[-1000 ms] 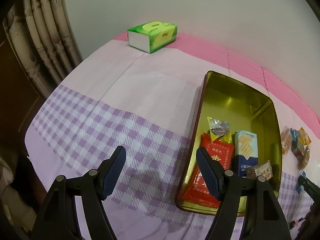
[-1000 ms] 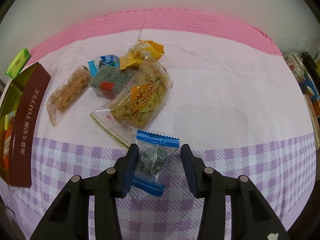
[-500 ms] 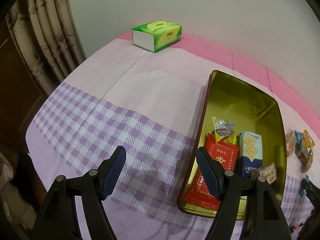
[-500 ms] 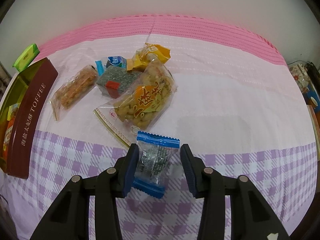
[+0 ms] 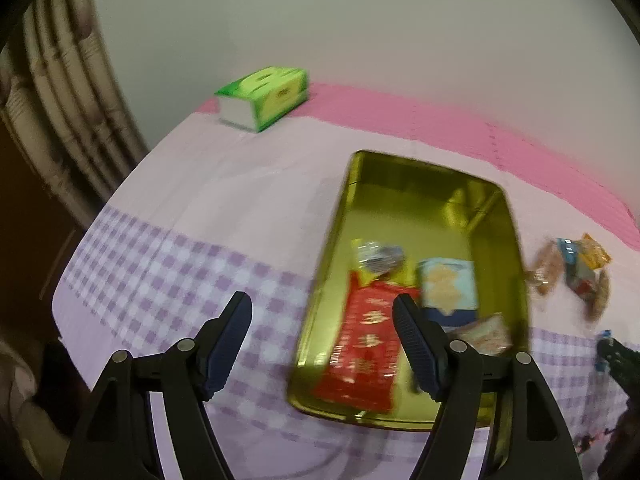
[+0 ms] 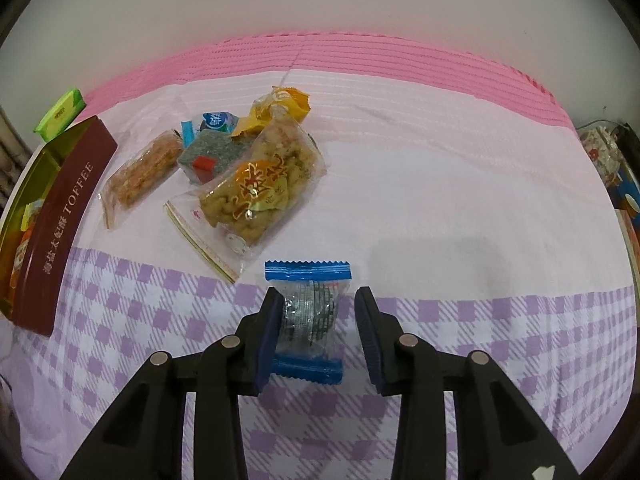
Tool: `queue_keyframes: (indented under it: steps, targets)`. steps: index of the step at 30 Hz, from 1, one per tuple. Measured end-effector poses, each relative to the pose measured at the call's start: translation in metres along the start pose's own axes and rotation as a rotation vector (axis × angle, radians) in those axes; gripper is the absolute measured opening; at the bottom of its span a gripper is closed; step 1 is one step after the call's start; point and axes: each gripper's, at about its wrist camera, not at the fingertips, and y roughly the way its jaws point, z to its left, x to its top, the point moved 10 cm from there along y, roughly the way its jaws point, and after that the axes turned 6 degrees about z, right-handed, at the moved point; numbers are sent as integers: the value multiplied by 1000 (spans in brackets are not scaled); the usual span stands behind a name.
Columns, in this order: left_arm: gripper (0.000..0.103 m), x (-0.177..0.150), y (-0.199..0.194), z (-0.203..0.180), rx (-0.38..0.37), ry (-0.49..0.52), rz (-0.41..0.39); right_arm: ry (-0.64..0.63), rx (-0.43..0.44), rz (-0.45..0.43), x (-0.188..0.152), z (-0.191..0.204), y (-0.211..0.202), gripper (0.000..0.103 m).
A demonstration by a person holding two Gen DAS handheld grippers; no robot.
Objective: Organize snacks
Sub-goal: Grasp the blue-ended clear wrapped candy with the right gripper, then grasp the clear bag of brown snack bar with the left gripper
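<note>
Checked cloth (image 5: 168, 256), toffee tin (image 5: 496, 216) holding red packet (image 5: 368, 344)

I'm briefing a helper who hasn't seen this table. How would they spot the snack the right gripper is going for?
Start at the toffee tin; the loose snack pile lies to its right. Nearer the camera, alone on the purple checks, a clear packet with blue crimped ends lies between the right gripper's open fingers. Only it sits apart from the pile.

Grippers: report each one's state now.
Left gripper: open, holding nothing.
Right gripper: open around the blue-ended candy packet, not clamped.
</note>
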Motion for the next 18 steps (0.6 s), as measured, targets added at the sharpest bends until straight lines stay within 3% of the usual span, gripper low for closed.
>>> queue_keyframes:
  steps: [9, 14, 18]
  targets:
    - [77, 8, -8, -70, -81, 132, 8, -9, 25, -9, -6, -5, -3, 38]
    - [77, 10, -7, -112, -112, 225, 18, -11, 29, -4, -12, -11, -7, 26]
    - [77, 11, -7, -150, -144, 307, 18, 6, 9, 8, -17, -29, -8, 25]
